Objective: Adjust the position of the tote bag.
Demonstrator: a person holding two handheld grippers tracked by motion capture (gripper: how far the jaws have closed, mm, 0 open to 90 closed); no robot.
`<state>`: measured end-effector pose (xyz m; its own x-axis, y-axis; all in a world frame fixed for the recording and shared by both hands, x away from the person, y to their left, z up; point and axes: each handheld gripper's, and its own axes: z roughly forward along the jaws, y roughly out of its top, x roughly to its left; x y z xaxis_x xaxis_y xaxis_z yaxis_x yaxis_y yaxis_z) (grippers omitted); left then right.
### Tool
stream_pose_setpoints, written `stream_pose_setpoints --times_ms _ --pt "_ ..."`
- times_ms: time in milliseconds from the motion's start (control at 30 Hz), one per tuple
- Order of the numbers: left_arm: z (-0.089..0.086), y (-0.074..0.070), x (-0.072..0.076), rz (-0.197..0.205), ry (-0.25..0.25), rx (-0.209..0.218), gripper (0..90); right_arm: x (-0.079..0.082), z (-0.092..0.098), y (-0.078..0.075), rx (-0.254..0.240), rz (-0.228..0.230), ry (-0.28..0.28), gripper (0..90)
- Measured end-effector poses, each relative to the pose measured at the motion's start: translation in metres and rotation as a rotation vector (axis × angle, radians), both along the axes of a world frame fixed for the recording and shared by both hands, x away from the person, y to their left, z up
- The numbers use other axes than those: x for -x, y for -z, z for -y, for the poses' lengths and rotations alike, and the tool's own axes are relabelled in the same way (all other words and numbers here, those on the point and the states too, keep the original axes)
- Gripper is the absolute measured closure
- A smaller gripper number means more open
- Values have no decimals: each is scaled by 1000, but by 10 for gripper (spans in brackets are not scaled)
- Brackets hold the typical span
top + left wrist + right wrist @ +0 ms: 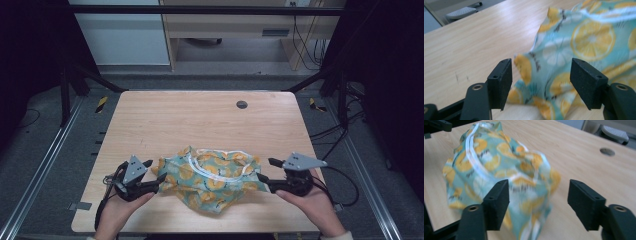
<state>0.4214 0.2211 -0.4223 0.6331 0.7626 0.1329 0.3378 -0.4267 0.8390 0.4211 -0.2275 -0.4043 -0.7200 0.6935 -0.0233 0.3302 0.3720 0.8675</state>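
Both hands sit nearest: left gripper (155, 171) and right gripper (265, 170) are released, flanking the crumpled lemon-print cloth (212, 177) on the tabletop (200, 120). Seemingly between grasps; next, each must pinch an edge.

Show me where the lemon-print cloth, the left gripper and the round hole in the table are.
lemon-print cloth (212, 177), high view, middle of the crumpled fabric.
left gripper (541, 83), left gripper view, midway between its two open fingertips.
round hole (242, 104), high view, centre of the dark grommet in the tabletop.
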Motion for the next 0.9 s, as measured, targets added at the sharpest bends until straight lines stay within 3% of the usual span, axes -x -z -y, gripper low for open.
stream_pose_setpoints --times_ms 133,167,333,367,400,433,467,533,600,733,767,800,900 --pt "8 0 -6 12 -6 36 341 -28 -34 -12 77 10 -58 372" --pt "7 5 -4 3 -1 33 342 -44 -46 -10 112 -10 -66 366" --pt "3 17 -1 -30 6 25 344 -66 -58 3 168 -73 -90 365" --pt "1 18 -1 -33 3 22 346 -70 -61 9 207 -74 -84 503" --pt "1 18 -1 -33 3 22 348 -70 -61 9 207 -74 -84 503" --pt "0 17 -1 -31 2 27 348 -73 -62 11 212 -83 -85 698" --pt "0 16 -1 -27 1 27 348 -73 -62 11 212 -83 -85 698" --pt "0 13 -1 -20 -3 31 350 -74 -61 8 197 -80 -75 844" --pt "1 11 -2 -14 -3 34 350 -73 -61 4 161 -63 -73 890" --pt "3 3 -3 -11 4 53 348 -61 -66 -11 92 -19 -104 897" --pt "5 -1 -3 -14 17 61 348 -52 -68 -19 52 4 -122 897" --pt "7 -3 -2 -14 23 68 348 -52 -68 -19 52 4 -122 897" --pt "23 -15 -5 -2 61 52 339 -32 -73 -33 4 38 -173 897"
